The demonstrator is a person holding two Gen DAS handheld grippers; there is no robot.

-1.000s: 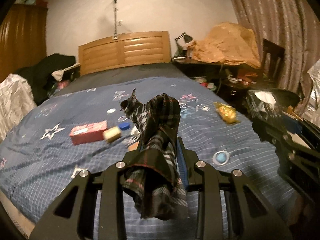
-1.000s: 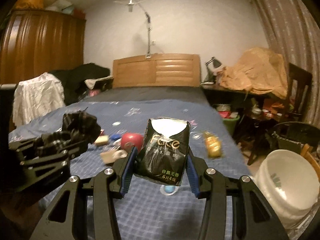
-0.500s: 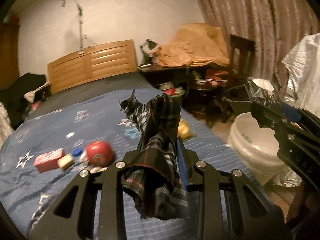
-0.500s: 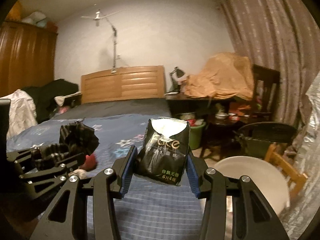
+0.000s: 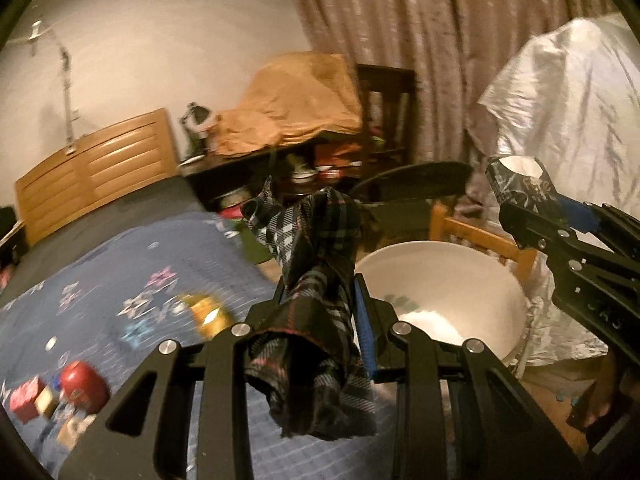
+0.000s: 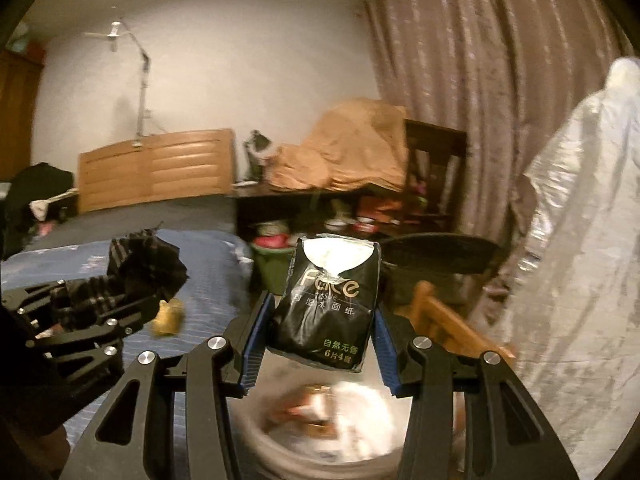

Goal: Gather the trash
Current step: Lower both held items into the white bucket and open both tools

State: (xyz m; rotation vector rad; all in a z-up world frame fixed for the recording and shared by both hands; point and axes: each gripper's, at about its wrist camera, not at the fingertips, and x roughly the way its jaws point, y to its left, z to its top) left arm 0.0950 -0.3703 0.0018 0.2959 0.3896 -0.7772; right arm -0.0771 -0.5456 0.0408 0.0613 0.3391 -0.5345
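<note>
A dark plaid cloth (image 5: 316, 300) is pinched between the blue-padded fingers of the left gripper (image 5: 320, 304); its crumpled ends stick up above the fingertips and hang down behind them. It is held above the edge of the blue star-patterned bed (image 5: 120, 300), just beside a white bucket (image 5: 440, 280) on the floor. A black tissue pack (image 6: 328, 304), torn open at the top, is clamped upright in the right gripper (image 6: 320, 320), directly above the bucket's blurred contents. A yellow packet (image 5: 208, 314), a red round object (image 5: 80, 380) and small boxes are seen lying on the bed.
</note>
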